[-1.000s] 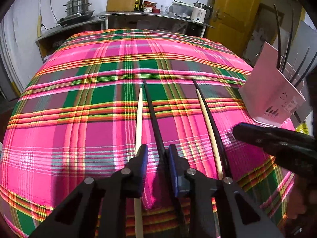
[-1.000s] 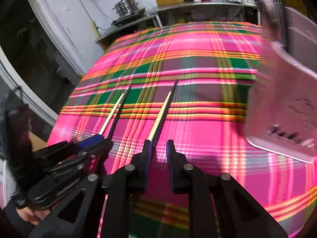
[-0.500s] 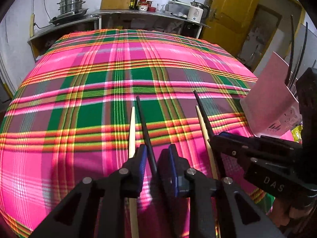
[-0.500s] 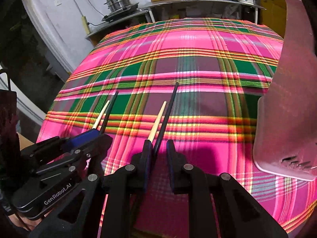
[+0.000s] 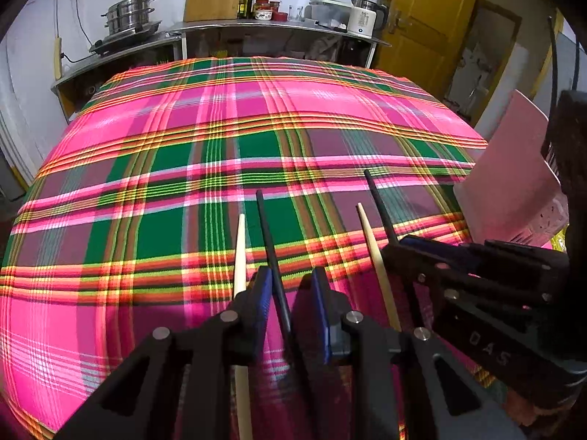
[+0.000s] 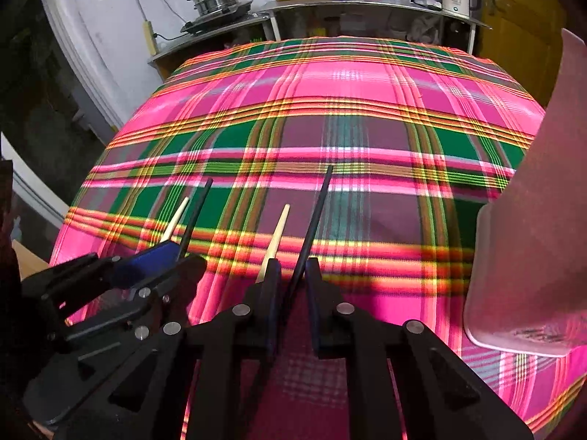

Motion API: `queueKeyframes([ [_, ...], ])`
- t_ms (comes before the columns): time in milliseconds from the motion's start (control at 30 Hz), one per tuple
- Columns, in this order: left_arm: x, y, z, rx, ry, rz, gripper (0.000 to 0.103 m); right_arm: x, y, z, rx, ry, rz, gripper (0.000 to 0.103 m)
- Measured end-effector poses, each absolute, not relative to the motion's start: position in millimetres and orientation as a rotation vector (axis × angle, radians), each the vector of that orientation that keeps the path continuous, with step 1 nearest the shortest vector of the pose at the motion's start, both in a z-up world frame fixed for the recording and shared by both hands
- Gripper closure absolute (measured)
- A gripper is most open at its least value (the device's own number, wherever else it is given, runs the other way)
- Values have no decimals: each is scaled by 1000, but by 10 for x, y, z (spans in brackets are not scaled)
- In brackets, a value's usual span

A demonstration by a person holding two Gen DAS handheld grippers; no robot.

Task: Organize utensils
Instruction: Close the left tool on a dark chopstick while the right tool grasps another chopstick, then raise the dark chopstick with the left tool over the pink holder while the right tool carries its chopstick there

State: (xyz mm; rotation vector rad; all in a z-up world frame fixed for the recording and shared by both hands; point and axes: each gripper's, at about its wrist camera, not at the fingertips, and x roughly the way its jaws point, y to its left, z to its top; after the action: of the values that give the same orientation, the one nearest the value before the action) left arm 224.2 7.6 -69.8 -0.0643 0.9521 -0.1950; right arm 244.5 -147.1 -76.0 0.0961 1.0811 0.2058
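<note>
Two black and two pale wooden chopsticks lie on the plaid tablecloth point(image 5: 183, 139). My left gripper point(image 5: 291, 289) straddles one black chopstick point(image 5: 268, 227), jaws a little apart; a wooden chopstick point(image 5: 240, 242) lies just left of it. My right gripper point(image 6: 293, 275) straddles the other black chopstick point(image 6: 315, 205), with a wooden chopstick point(image 6: 277, 231) outside its left finger. The right gripper also shows in the left wrist view point(image 5: 473, 275), and the left gripper in the right wrist view point(image 6: 146, 267). A pink utensil holder point(image 5: 513, 179) stands at the right.
The holder point(image 6: 532, 220) has several dark utensils in it and stands close to my right gripper. Behind the table is a counter with a steamer pot point(image 5: 128, 11), bottles and a kettle point(image 5: 363, 18). A yellow door point(image 5: 422, 18) is at the back right.
Both grippers have lowered and moved forward along the chopsticks, and their jaws have narrowed around the black chopsticks. The right gripper has come close beside the left one.
</note>
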Motion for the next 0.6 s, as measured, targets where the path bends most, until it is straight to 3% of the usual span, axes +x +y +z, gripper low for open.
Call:
queueKeyframes([
  [133, 2278, 121, -692, -76, 957, -179, 95, 2467, -1493, -766, 96, 1080, 203, 94],
  [600, 2108, 246, -316, -158, 898, -223, 97, 2192, -1553, -372, 133, 994, 270, 98],
])
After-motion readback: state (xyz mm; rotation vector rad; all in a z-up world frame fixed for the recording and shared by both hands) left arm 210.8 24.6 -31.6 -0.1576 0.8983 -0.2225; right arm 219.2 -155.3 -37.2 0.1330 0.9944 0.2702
